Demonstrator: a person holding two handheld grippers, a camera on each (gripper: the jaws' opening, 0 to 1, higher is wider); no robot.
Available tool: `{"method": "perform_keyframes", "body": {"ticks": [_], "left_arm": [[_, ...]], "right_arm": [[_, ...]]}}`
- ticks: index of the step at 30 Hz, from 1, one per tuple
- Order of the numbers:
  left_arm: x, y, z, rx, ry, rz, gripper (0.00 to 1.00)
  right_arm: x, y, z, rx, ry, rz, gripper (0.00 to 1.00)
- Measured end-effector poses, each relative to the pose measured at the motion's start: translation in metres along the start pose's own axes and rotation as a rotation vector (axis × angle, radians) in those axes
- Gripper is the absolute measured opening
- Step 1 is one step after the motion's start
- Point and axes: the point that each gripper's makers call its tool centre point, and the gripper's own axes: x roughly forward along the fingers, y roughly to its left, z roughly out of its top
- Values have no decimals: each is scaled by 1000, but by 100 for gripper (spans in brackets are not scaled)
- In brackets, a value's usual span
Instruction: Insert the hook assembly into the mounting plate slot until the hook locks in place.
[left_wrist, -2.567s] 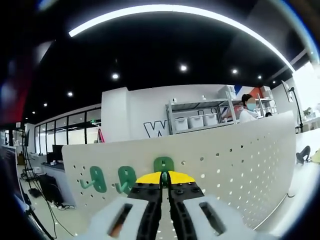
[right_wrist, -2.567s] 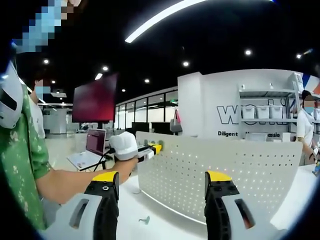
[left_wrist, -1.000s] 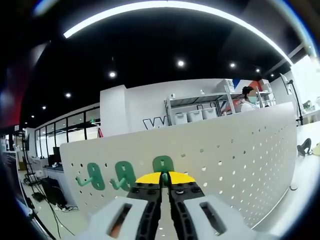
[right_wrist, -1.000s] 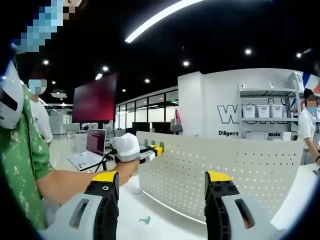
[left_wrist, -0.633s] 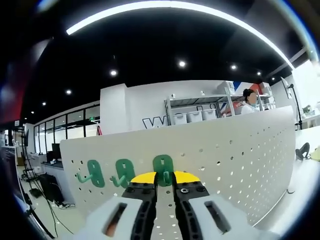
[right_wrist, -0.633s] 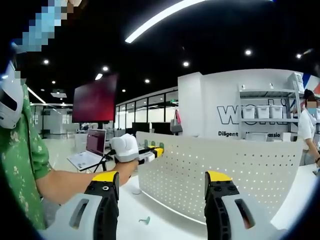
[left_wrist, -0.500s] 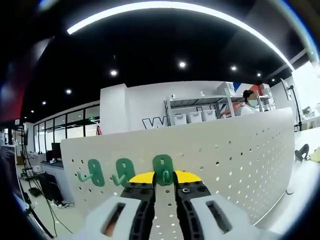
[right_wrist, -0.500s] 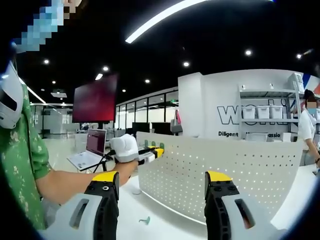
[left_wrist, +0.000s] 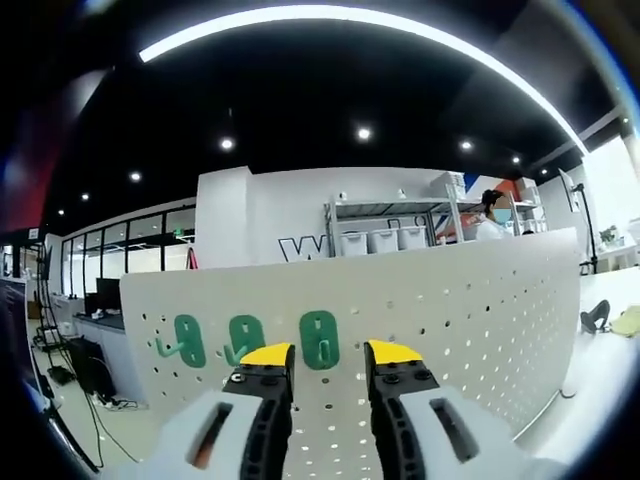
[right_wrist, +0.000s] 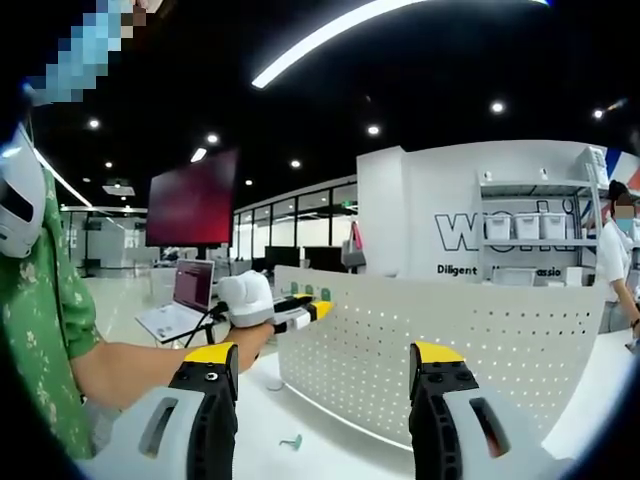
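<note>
In the left gripper view the left claw (left_wrist: 318, 356) stands parted and empty just in front of the white pegboard mounting plate (left_wrist: 470, 310), where three green hooks sit in a row, the third hook (left_wrist: 319, 339) between the jaws, so insertion looks done. In the right gripper view the right claw (right_wrist: 324, 363) is wide open, holding nothing, above the tabletop (right_wrist: 330, 445), where one spare green hook (right_wrist: 290, 441) lies
</note>
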Motion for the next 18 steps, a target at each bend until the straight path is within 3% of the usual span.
{"method": "perform_keyframes", "body": {"ticks": [18], "left_arm": [[-22,-24,-13,-39,50,-103,61]], "right_arm": [[-4,5,6,0,-19,6,71]]}}
